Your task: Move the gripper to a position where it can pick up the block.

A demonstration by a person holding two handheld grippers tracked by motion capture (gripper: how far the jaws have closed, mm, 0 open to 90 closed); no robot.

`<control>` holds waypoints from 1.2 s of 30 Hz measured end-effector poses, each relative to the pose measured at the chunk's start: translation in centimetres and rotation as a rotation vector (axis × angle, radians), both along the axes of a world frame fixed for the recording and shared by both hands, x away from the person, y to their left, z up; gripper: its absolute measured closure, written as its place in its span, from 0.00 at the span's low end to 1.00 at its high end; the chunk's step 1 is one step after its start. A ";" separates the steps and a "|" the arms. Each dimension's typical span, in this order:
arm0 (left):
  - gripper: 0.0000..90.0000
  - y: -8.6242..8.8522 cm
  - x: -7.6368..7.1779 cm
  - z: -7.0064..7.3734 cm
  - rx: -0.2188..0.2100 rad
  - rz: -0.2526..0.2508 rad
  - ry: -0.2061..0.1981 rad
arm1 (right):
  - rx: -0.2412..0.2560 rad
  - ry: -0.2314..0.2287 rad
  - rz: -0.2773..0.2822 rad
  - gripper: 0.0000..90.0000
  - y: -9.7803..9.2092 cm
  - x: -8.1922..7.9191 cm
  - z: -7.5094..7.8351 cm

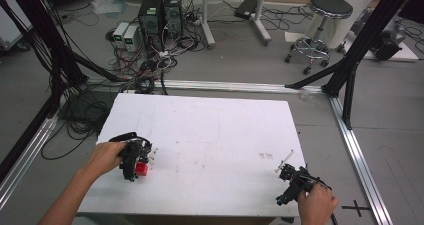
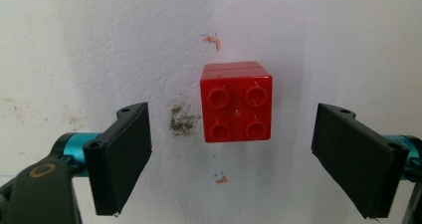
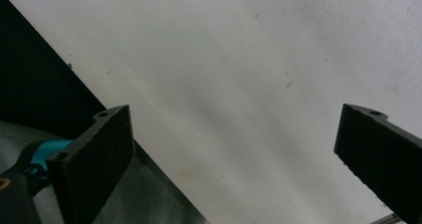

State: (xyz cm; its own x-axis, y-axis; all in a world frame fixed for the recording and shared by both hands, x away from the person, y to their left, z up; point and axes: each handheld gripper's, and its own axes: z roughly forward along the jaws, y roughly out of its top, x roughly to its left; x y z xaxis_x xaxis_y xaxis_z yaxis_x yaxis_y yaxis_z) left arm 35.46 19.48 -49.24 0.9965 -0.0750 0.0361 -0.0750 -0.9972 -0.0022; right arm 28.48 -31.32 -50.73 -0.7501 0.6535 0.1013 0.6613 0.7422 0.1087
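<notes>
A white table [image 1: 210, 135] on a grey workshop floor, a red block [image 2: 236, 102] near its left edge, a gripper held at each side.

The tabletop is scuffed, with faint pencil lines, a dark smudge [image 2: 181, 120] just left of the block, and small orange marks beyond and in front of it. Around the table run black frame posts and metal rails; behind it lie tangled cables [image 1: 150, 60], computer towers [image 1: 160, 15] and a round stool [image 1: 325, 20]. The block is a square toy brick with four round studs on top, sitting flat on the table. The left gripper [image 2: 229, 154] hovers over it with jaws spread wide, one on each side, apart from it. The right gripper [image 3: 234, 154], at the table's near right corner, also has its jaws wide and holds nothing.
</notes>
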 end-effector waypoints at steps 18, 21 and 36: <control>0.18 -0.6 0.2 -1.2 0.048 0.027 -0.001 | 0.000 0.006 -0.005 0.02 -0.1 0.0 -0.1; 0.18 -0.7 0.2 -1.2 0.042 0.030 0.007 | 0.001 0.005 -0.006 0.02 -0.1 0.0 -0.1; 0.18 -0.5 0.2 -1.6 0.043 0.047 0.021 | 0.000 0.006 -0.004 0.02 0.0 0.0 -0.1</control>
